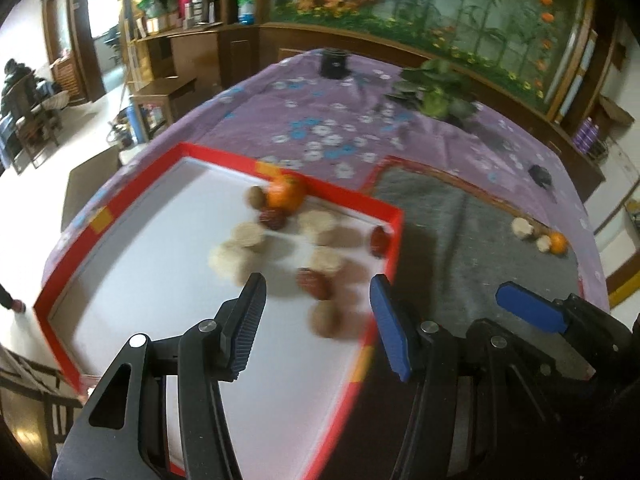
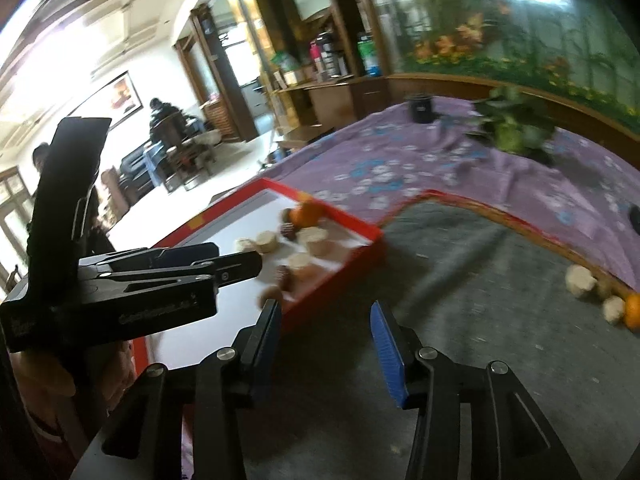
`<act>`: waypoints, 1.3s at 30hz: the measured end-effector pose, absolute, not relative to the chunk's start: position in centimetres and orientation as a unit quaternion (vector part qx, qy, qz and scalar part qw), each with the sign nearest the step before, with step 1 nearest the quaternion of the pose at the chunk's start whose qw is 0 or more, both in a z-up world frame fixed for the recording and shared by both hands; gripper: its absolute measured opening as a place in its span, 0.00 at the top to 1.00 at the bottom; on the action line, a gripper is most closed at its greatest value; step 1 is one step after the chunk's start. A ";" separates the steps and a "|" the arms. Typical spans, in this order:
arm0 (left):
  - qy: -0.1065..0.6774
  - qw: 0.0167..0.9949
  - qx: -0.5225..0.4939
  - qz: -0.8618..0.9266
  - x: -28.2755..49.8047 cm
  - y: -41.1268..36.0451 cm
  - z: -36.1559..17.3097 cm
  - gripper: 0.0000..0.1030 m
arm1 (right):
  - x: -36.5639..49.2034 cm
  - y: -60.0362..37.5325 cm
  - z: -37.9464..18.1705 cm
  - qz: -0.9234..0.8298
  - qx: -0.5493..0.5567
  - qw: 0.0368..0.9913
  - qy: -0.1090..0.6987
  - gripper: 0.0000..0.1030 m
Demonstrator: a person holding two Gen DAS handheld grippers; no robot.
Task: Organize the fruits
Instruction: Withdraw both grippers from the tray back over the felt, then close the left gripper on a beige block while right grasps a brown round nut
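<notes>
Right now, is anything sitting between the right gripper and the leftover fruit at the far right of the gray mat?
Nothing visible does. The right gripper hangs over the gray mat, jaws open, and only bare mat lies between it and the orange and pale pieces by the mat's edge.

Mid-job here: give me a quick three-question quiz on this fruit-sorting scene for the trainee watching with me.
1. True or false: the left gripper is clamped on a fruit.
2. Where does the larger orange lie? A) on the grey mat B) in the red box, by its far wall C) between the fingers of the right gripper
3. Fill in: the pieces not yet sorted lie on the ____ mat.

Key
1. False: its jaws are open and empty above the red box.
2. B.
3. Grey: a small orange and pale round pieces sit at the grey mat's far edge; the right gripper is also open.
</notes>
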State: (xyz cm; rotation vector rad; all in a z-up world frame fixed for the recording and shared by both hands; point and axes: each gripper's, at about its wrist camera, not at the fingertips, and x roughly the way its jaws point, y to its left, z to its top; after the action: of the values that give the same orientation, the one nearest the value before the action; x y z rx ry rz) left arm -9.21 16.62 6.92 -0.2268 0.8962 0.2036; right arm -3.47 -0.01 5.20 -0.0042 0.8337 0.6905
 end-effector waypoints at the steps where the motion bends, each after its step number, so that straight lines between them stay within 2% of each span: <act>1: 0.432 0.891 -0.105 0.091 -8.9 15.8 7.0 0.47 | -3.3 -1.7 5.3 0.314 0.001 0.862 0.399 0.57; 20: 0.474 0.878 -0.063 -0.026 -1.5 3.4 5.3 0.48 | -2.8 -18.0 3.9 0.173 0.058 0.891 0.416 0.54; 39: 0.494 0.862 -0.012 -0.115 8.1 -4.3 2.1 0.48 | -1.1 -22.3 3.0 0.169 0.087 0.891 0.413 0.54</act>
State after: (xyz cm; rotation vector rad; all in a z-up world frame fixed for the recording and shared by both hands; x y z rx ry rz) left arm 8.07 -4.27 2.09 -0.0260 1.0371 -0.2406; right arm -1.15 -22.27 2.95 0.1814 0.8576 0.3510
